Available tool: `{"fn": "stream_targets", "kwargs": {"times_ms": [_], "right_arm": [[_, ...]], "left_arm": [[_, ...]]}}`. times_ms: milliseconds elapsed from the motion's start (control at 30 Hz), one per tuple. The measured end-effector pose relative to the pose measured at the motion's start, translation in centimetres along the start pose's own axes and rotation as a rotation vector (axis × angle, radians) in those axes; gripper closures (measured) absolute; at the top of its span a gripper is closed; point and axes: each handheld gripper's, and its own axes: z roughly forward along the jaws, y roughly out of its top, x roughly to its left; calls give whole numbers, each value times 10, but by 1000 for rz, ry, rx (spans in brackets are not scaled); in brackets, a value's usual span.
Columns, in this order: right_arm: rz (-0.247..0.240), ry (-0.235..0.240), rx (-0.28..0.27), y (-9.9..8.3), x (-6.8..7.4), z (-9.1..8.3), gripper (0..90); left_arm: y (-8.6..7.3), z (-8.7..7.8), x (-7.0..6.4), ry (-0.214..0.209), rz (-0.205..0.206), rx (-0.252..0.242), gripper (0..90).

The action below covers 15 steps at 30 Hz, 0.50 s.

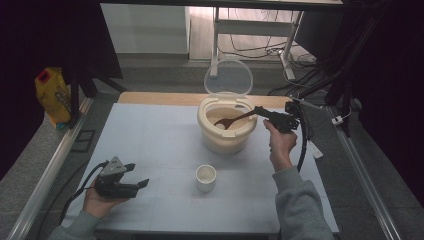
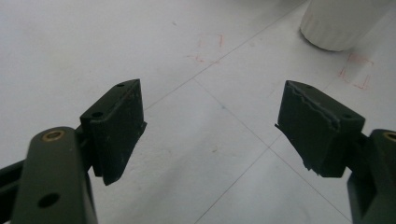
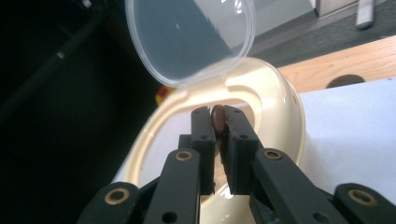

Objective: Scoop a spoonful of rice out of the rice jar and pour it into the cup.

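Right gripper [image 1: 264, 113]: black two-jaw tool, held in the person's right hand [image 1: 280, 142] beside the container's rim. In the right gripper view its jaws stand pressed on the rounded end of the brown wooden spoon handle [image 3: 218, 117], pinching it between the pads.

The brown wooden spoon [image 1: 235, 120] runs from the jaws down and away into the round cream plastic container [image 1: 226, 131], bowl end low inside, over a pale, grainy fill. What the fill is cannot be told for certain from this height; it looks like rice. The container has a smooth, glossy, broad rim and a hinged clear plastic lid [image 1: 228, 78], oval and standing upright at the far side, beyond the spoon.

Left gripper [image 1: 131, 177]: black, with a grey three-cornered plate on top, held low in the left hand [image 1: 100, 202], well apart from the container. Its jaws stand spread wide with nothing between them; the rubber pads [image 2: 313, 123] show ragged, chipped edges.

A small white cylindrical cup [image 1: 205, 177], matt and open-topped, stands on the pale grey matt table surface [image 1: 150, 140], between the two grippers and ahead of the left jaws, nearer than the container.
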Motion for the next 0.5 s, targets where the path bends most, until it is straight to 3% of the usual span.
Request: {"fn": "stream_targets", "kwargs": {"times_ms": [267, 367, 500], "right_arm": [[-40, -8, 95, -5, 10, 13, 838], [14, 25, 127, -9, 7, 17, 837], [52, 44, 111, -9, 4, 18, 838]], "left_arm": [[0, 0, 0, 1, 1, -1, 223], [0, 0, -1, 3, 2, -2, 223], [0, -1, 0, 4, 3, -1, 223]]}}
